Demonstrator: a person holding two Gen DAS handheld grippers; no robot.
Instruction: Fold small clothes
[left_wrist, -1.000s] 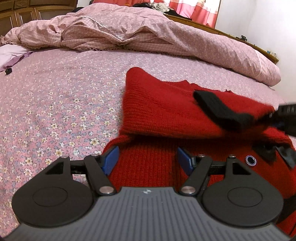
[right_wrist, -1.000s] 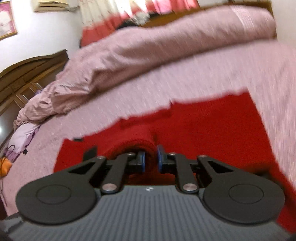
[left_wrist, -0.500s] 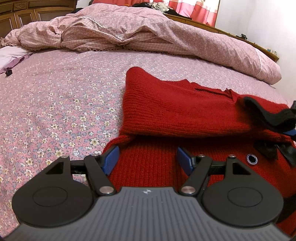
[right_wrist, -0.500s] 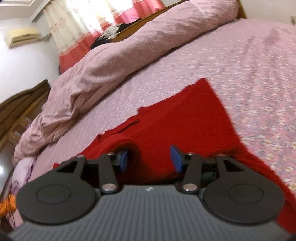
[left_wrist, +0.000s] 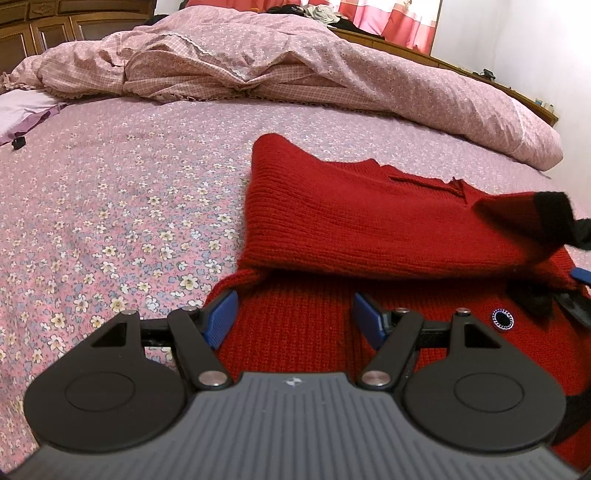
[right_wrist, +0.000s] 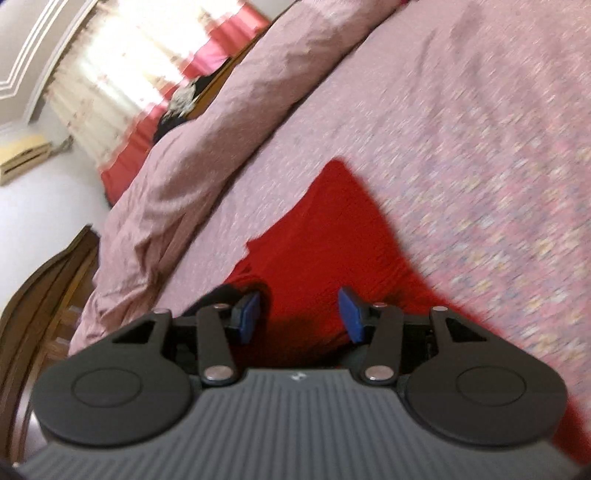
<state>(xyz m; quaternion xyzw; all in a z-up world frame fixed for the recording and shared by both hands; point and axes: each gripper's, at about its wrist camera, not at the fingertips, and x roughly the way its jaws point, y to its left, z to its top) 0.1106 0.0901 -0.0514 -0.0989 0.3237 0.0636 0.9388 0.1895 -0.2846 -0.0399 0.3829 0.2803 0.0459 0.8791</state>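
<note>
A small red knitted sweater (left_wrist: 369, 221) lies on the flowered pink bedsheet (left_wrist: 110, 206), its left sleeve folded across the body. A black cuff (left_wrist: 554, 210) of the other sleeve lies at the right edge. My left gripper (left_wrist: 293, 319) is open and empty, low over the sweater's lower left hem. My right gripper (right_wrist: 299, 314) is open and empty above the sweater (right_wrist: 325, 236); its view is blurred and tilted. Part of the right gripper shows at the right edge of the left wrist view (left_wrist: 580, 291).
A rumpled pink duvet (left_wrist: 258, 62) lies along the far side of the bed. A purple cloth (left_wrist: 26, 110) lies at the far left. A wooden wardrobe (left_wrist: 44, 29) and red curtains (left_wrist: 388, 18) stand behind. A wooden bed end (right_wrist: 40, 288) shows at the left.
My right gripper opened and let go of the sleeve with the black cuff, which now lies on the sweater's right side. It has pulled back and tilted. The left gripper has not moved.
</note>
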